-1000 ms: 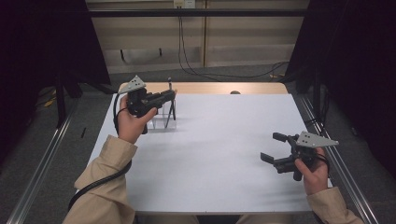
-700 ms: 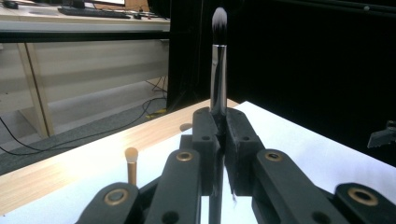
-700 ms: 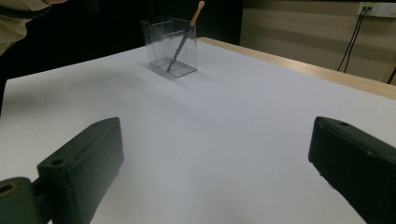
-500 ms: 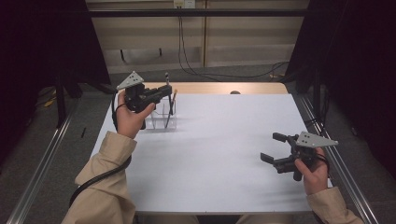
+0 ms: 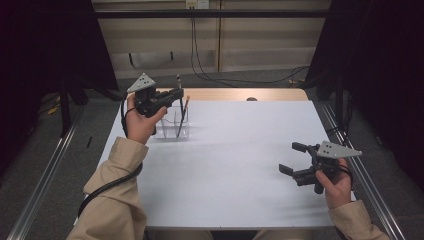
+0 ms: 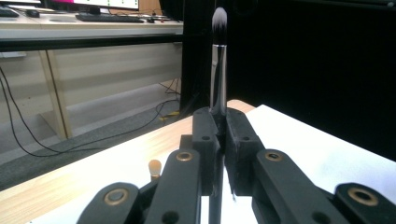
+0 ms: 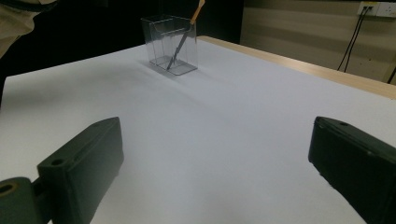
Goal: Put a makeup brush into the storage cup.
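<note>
The left gripper [image 6: 219, 126] is seen clamped on a makeup brush [image 6: 218, 70], which is held upright between the black jaws: a slim handle, a shiny metal ferrule and a soft tuft of dark bristles paling at the tip. In the high view, this gripper [image 5: 177, 94] is raised above a clear plastic holder [image 5: 172, 122], a square-walled box set near the far left corner of the white table [image 5: 235, 165]. The left hand [image 5: 140, 117] is wrapped round the grip, the beige-sleeved forearm stretched forward and the wrist held level. A second brush [image 7: 184, 35], thin and with a pale orange tip, is leant at a slant inside the holder. The right gripper [image 5: 295, 159] is held just above the matte surface by the right edge, its jaws wide apart with nothing between them, pointed leftward across the table.
</note>
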The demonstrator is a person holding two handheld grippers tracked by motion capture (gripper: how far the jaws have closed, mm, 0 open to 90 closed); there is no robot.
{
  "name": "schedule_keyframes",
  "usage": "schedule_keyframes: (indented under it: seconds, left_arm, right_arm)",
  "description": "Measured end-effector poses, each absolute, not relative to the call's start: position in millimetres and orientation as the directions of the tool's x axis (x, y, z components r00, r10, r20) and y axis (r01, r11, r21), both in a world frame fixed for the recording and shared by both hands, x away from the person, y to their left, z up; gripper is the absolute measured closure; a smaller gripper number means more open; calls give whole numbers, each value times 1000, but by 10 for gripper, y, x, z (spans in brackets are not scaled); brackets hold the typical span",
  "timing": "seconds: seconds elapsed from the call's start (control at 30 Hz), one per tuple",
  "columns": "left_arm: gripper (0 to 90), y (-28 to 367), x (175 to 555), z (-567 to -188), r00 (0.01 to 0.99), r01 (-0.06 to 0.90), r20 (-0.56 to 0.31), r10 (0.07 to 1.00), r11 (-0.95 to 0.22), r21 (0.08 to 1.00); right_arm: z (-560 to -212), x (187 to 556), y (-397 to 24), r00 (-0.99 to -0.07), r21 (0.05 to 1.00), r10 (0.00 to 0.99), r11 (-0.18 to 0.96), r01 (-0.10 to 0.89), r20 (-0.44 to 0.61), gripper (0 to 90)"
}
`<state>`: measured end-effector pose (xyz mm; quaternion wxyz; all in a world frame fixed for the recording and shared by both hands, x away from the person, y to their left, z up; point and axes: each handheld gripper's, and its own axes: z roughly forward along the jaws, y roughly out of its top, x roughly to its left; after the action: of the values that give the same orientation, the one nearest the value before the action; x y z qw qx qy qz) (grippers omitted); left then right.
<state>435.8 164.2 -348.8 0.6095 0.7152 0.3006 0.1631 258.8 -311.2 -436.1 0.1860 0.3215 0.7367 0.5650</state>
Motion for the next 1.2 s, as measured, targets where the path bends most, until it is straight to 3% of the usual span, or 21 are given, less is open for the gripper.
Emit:
schedule_keyframes:
  seconds: [1.2]
  left_arm:
    - [837,1601,4476,-3622,735,218,-100,670,-94,971]
  right_arm:
    - [-4366,2585,-3107,-735,952,673,161,262,89,30]
